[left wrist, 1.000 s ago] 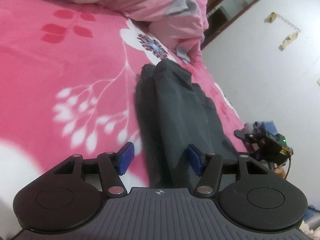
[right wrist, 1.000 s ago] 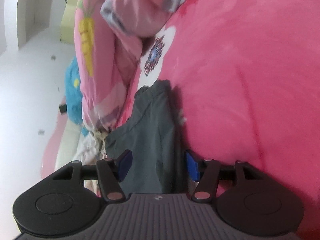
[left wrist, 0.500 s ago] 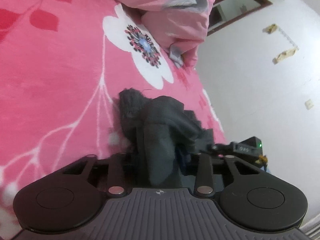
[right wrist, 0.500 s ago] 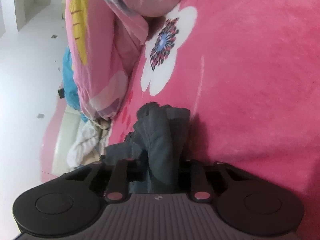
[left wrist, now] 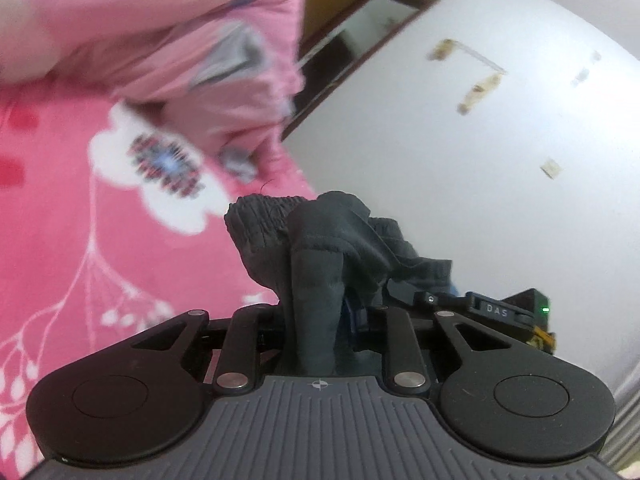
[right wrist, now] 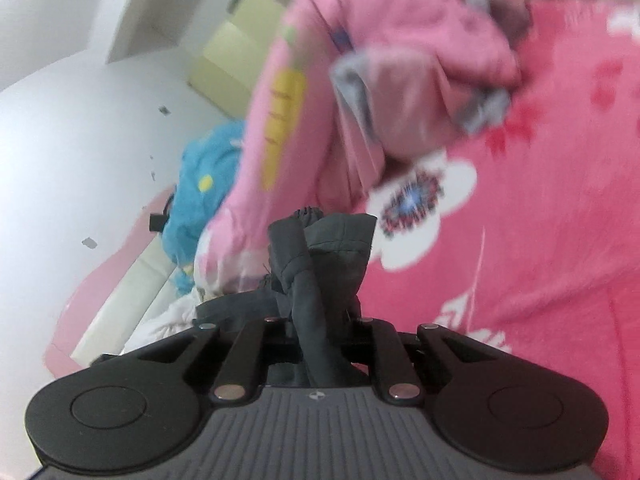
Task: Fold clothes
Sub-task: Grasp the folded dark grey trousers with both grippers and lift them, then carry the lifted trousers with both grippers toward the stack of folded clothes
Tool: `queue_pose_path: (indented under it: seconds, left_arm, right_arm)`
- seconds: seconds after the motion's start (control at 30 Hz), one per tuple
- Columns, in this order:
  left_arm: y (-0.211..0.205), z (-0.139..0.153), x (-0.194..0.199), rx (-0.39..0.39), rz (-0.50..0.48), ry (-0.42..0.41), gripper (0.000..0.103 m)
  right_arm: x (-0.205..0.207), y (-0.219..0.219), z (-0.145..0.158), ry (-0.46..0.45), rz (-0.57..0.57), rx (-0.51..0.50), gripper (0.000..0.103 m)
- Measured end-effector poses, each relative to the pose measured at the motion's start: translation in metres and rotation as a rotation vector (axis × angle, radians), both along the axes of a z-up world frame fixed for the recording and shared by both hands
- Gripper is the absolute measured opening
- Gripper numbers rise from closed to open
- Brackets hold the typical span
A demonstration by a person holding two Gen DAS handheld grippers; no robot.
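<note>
A dark grey garment (left wrist: 316,240) is bunched up and lifted off the pink bed. In the left wrist view my left gripper (left wrist: 316,314) pinches a thick fold of it, its jaws still closing on the cloth. The elastic waistband stands ruffled above the fingers. In the right wrist view my right gripper (right wrist: 320,322) clamps another twisted fold of the same garment (right wrist: 332,248), jaws also still closing. The pads of both grippers are hidden by the cloth. The right gripper's body (left wrist: 492,312) shows at the right of the left view, close behind the garment.
A pink blanket with white flowers (left wrist: 60,220) covers the bed (right wrist: 540,240). A crumpled pink quilt (left wrist: 160,40) is heaped at the far end (right wrist: 380,80). A white wall (left wrist: 480,160) lies right of the bed. Blue fabric (right wrist: 200,184) lies beside the quilt.
Both grippers went from open over the flat garment to clamped on it. Both then rose and tilted up, pulling the bunched cloth off the blanket.
</note>
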State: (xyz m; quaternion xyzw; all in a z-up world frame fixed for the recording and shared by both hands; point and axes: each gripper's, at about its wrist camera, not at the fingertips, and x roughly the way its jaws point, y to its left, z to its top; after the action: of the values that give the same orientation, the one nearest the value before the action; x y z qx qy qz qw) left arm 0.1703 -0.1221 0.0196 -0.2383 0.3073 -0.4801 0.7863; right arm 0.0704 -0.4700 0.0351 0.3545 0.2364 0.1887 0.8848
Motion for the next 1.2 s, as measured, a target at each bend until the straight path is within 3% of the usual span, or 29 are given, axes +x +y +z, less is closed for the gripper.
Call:
queue_pose_path:
  seconds: [0.2, 0.37, 0.6, 0.83, 0.93, 1.07, 1.2]
  left_arm:
    - [-0.016, 0.049, -0.039, 0.03, -0.009, -0.181, 0.022]
    - [-0.054, 0.083, -0.056, 0.07, -0.044, -0.321, 0.022]
    - [-0.133, 0.122, -0.048, 0.09, -0.104, -0.41, 0.022]
    - [-0.251, 0.154, -0.041, 0.072, -0.247, -0.508, 0.022]
    - [-0.306, 0.158, -0.041, 0.063, -0.336, -0.502, 0.022]
    - [-0.377, 0.15, -0.036, 0.07, -0.438, -0.454, 0.022]
    - [-0.435, 0.13, -0.039, 0.11, -0.516, -0.469, 0.022]
  right_arm:
    - [-0.068, 0.017, 0.045, -0.17, -0.166, -0.105, 0.014]
    - [-0.11, 0.023, 0.076, -0.295, -0.34, -0.193, 0.014]
    - [-0.144, 0.005, 0.104, -0.444, -0.568, -0.272, 0.014]
    - [-0.161, -0.064, 0.125, -0.496, -0.703, -0.33, 0.014]
    - [-0.167, -0.102, 0.128, -0.507, -0.757, -0.34, 0.014]
    - [-0.173, -0.147, 0.118, -0.501, -0.854, -0.356, 0.014]
    - [-0.171, -0.185, 0.099, -0.469, -0.916, -0.357, 0.014]
